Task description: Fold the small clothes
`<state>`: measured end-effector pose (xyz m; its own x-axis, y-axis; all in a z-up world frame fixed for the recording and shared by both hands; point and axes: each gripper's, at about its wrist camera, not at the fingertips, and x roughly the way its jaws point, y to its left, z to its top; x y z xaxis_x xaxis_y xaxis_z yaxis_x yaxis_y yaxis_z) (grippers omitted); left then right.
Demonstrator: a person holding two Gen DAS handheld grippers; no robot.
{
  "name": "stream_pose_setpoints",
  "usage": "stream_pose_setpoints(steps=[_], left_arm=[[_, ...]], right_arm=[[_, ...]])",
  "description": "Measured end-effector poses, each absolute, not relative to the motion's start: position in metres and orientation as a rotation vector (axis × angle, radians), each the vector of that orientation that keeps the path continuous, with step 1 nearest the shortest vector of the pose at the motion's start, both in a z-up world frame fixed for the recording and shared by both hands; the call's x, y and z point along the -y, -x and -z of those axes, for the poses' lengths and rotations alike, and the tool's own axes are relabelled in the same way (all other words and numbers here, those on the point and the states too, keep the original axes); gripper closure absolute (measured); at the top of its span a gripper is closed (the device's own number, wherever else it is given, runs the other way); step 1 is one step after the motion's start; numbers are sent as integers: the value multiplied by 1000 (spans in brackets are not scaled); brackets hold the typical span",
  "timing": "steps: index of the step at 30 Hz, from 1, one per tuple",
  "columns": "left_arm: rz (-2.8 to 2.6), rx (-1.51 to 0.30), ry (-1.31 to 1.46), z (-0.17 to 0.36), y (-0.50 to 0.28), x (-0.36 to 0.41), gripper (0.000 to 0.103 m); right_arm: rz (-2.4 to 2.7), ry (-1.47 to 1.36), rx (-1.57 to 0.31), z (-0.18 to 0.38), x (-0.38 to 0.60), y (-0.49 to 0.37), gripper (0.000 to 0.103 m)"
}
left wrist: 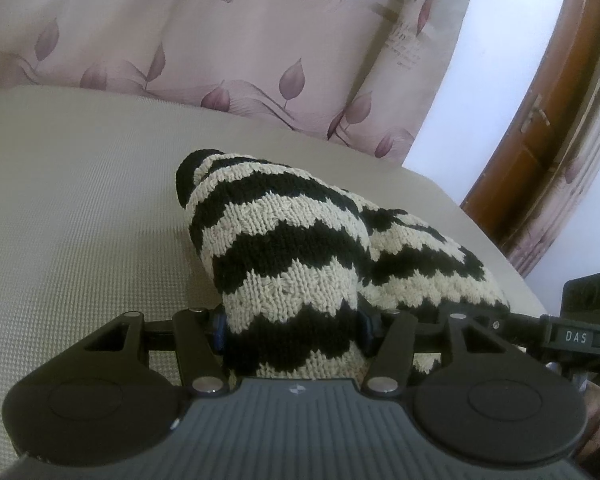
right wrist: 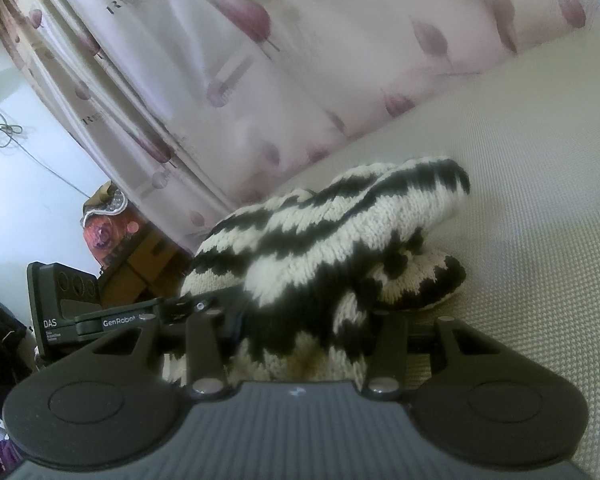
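The left gripper has its fingers clamped on a bunched thickness of the striped knit garment, black and cream in wavy bands. The right gripper likewise has its fingers pressed on another bunch of the same knit, its pads buried in the wool. Both grips sit at the near edge of the cloth, close beside each other, and the left gripper's body shows at the edge of the right wrist view.

Beyond the fingers the garment rises in a soft hump and drapes back onto a beige textured mattress, with a leaf-printed curtain behind.

The knit looks light, thick and floppy, likely stretchy rather than slippery. It should sag between grips, so taking hold at hems or corners, well apart, would probably keep a fold line straight.
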<state>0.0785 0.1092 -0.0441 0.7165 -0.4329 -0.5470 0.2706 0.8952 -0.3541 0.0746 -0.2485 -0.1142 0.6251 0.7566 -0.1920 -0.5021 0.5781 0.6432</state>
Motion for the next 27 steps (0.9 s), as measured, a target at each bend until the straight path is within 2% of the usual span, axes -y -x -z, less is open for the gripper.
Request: stream_pose_setpoints(steps=[9,16,27], left_arm=[[393,-666,272,55,-86,-114,40],[384,-647,276,63,-86,-119,30],[327,-604,241,63,-78,-111,17]], right_arm=[[-779,-574,-498,127,254,-85,58],[-775,-563,-521,139,260,-94,58],[-757,-536,-536,148,262,-96,50]])
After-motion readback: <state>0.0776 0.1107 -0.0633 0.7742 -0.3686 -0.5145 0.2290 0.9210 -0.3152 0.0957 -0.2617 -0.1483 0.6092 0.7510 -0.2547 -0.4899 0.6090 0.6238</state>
